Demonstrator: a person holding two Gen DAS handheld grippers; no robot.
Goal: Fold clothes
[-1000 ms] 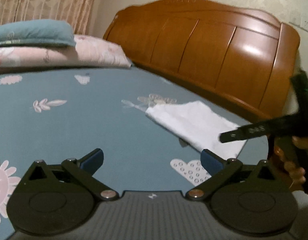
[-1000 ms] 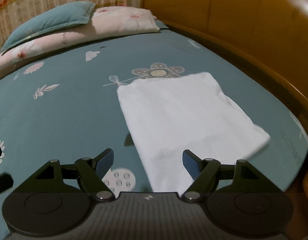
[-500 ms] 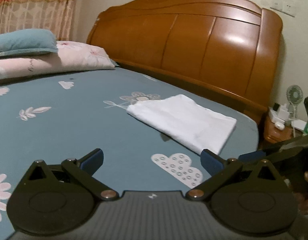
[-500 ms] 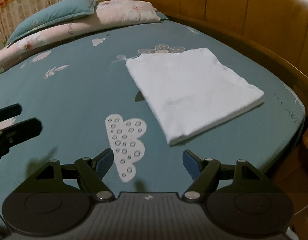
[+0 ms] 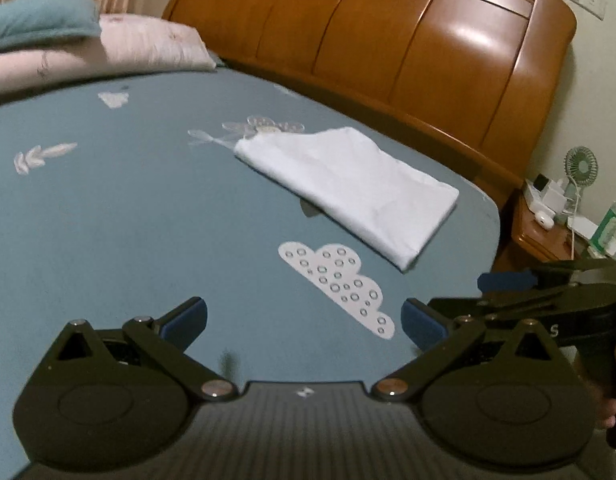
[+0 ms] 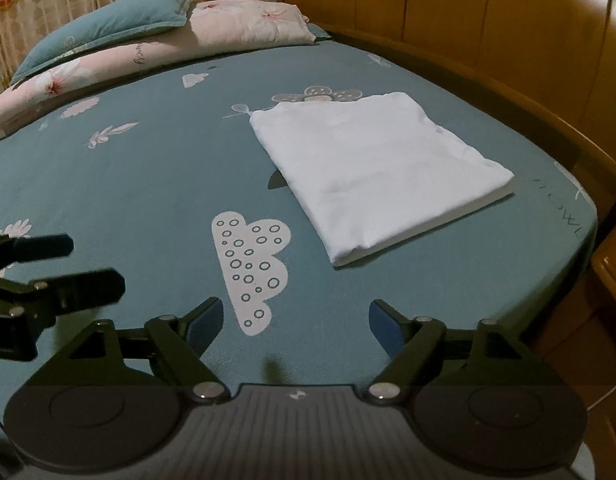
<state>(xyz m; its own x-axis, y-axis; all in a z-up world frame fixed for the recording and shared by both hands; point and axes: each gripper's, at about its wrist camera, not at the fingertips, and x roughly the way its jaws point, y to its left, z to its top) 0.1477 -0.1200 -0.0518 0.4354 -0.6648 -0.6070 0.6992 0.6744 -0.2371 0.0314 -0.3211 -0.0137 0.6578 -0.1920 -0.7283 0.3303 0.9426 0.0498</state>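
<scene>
A white garment [image 5: 356, 188] lies folded into a flat rectangle on the teal patterned bedsheet [image 5: 127, 216], near the wooden headboard side; it also shows in the right wrist view [image 6: 380, 176]. My left gripper [image 5: 303, 320] is open and empty, held above the sheet short of the garment. My right gripper [image 6: 295, 320] is open and empty, also short of the garment, near a white cloud print [image 6: 247, 268]. The right gripper also shows at the right edge of the left wrist view [image 5: 548, 300], and the left gripper at the left edge of the right wrist view [image 6: 47, 276].
A wooden headboard [image 5: 408, 40] runs along the bed's far side. Pink and teal pillows [image 6: 147, 44] lie at the far left. A bedside table [image 5: 548, 232] with a small fan [image 5: 580, 168], a bottle and white items stands at the right past the bed's corner.
Both grippers have drawn back from the folded garment, which now lies farther ahead. The garment itself stays flat on the sheet.
</scene>
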